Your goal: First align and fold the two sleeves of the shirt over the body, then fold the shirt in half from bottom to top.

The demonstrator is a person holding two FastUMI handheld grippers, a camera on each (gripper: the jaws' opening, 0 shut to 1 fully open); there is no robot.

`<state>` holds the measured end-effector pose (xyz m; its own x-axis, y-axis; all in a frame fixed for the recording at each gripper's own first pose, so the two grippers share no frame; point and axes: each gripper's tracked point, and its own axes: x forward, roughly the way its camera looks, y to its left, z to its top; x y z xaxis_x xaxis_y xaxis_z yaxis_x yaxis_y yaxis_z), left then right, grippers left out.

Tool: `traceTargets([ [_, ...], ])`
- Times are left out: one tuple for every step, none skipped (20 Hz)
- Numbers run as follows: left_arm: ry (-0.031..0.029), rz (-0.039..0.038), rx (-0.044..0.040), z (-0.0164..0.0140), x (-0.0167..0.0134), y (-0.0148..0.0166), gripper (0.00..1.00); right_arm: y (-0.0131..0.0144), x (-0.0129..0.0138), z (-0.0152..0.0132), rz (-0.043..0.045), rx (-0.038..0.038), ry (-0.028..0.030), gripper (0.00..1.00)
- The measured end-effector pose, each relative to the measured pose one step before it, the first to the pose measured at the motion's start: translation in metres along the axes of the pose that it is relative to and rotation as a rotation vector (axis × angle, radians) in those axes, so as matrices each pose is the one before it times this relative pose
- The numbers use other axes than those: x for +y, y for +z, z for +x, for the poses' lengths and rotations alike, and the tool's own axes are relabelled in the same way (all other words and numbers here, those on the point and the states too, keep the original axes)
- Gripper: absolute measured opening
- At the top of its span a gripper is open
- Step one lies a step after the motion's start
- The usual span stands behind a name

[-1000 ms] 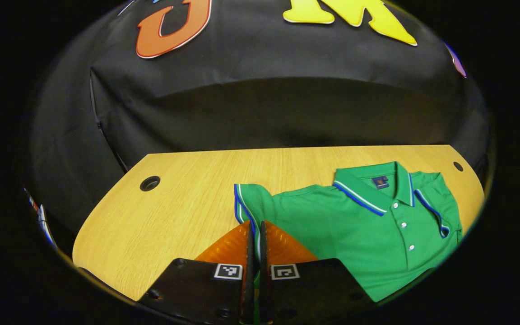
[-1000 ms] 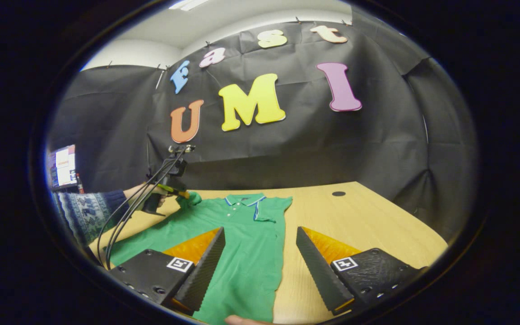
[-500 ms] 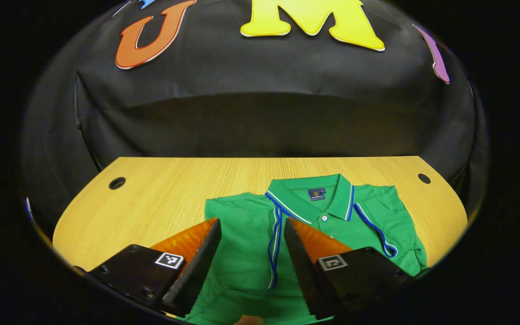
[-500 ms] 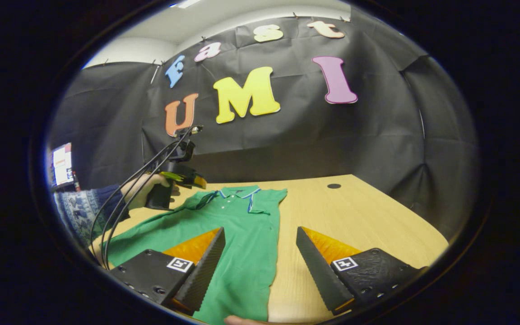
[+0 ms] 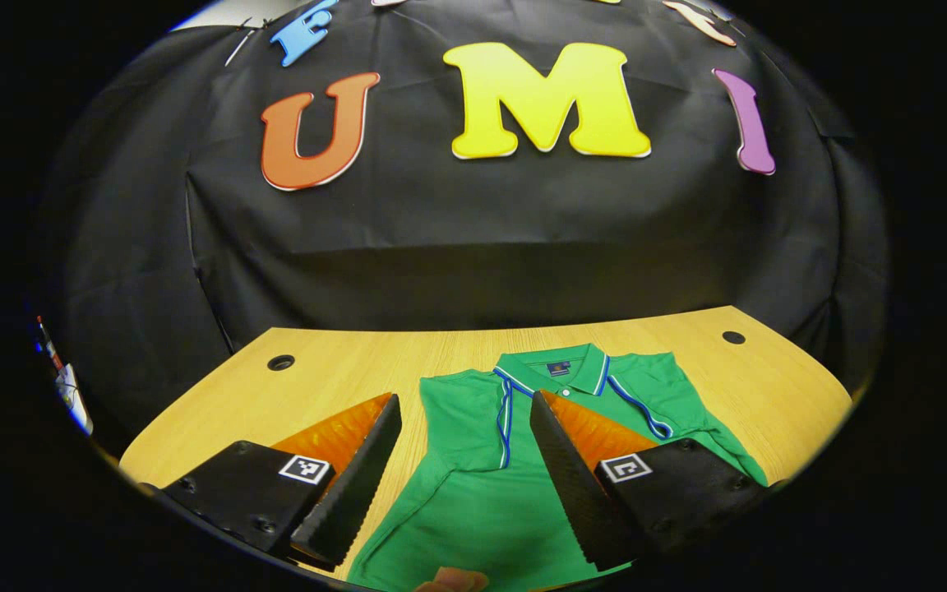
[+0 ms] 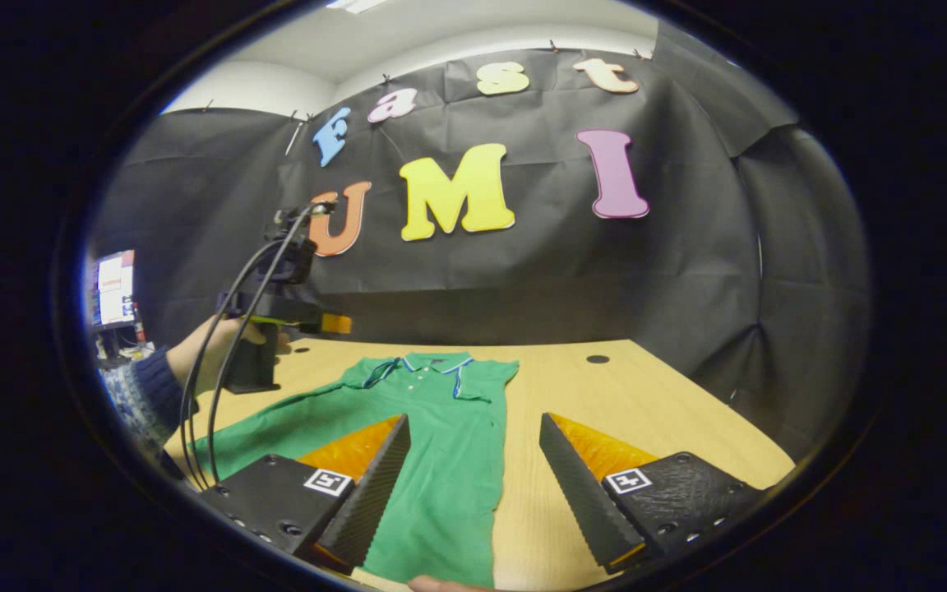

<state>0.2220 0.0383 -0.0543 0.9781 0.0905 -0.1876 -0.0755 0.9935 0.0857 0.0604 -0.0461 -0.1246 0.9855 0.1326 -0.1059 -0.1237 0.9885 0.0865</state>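
Sleeve of patterned knit (image 6: 140,395) at far left of the right gripper view, hand (image 6: 210,353) beyond it gripping the left gripper (image 6: 334,323), raised above the table (image 6: 646,395) near the shirt's collar end, cables (image 6: 219,362) hanging down. Fingers spread wide in the left gripper view (image 5: 464,460), nothing between them. Green shirt (image 5: 482,493) flat on the table, collar (image 5: 560,374) toward the booth wall, both sleeves folded in over the body, blue-and-white trims (image 5: 505,419) facing inward. Right gripper (image 6: 473,481) low over the shirt's lower part, fingers likewise apart, holding nothing, one over the cloth, the other over bare wood. Cable hole (image 6: 598,359) farther right.
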Motion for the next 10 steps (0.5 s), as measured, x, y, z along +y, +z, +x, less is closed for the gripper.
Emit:
traceTargets([
  [-0.01043,0.00123,-0.01385,-0.01778,0.00133,-0.00445,1.0,0.00284,0.00033,-0.00466,-0.00497,-0.01115,-0.0111,0.96],
  [-0.01915,-0.00378,-0.01191,-0.01753,0.00028,-0.00422,1.0,0.00355,-0.00008,-0.00527,-0.00473,-0.008,-0.01139,0.92],
  [-0.00608,-0.00054,-0.00078,-0.01755,0.0022,-0.00567,1.0,0.00065,0.00146,-0.00698,-0.00249,-0.00593,-0.00692,0.92],
  [0.00281,0.00019,-0.00549,-0.01882,0.00339,-0.00784,1.0,0.00218,0.00303,-0.00683,0.00011,-0.00866,-0.0048,0.99],
  [0.00975,0.00585,-0.00034,-0.0178,0.00473,-0.0094,1.0,0.00034,0.00174,-0.0058,-0.00502,-0.007,-0.00486,0.96],
  [0.00805,0.01229,0.00163,-0.01721,0.00388,-0.0139,1.0,-0.00116,0.00102,-0.0054,-0.01154,-0.00597,-0.00456,0.99],
  [0.01214,0.01177,0.00372,-0.01736,0.00431,-0.01629,1.0,-0.00402,0.00063,-0.00526,-0.01193,-0.00147,-0.00787,0.96],
  [0.00389,0.0145,-0.00134,-0.01532,0.00264,-0.01544,1.0,-0.00563,0.00085,-0.00501,-0.00742,0.00473,-0.00486,0.96],
  [0.0099,0.00104,0.01079,-0.01425,0.003,-0.01717,1.0,-0.00831,0.00259,-0.00378,-0.00598,0.00802,0.00085,0.93],
  [-0.00662,-0.00045,0.02606,-0.01263,0.00043,-0.02209,1.0,-0.01018,0.00266,-0.0038,-0.00727,0.01111,0.00591,0.96],
])
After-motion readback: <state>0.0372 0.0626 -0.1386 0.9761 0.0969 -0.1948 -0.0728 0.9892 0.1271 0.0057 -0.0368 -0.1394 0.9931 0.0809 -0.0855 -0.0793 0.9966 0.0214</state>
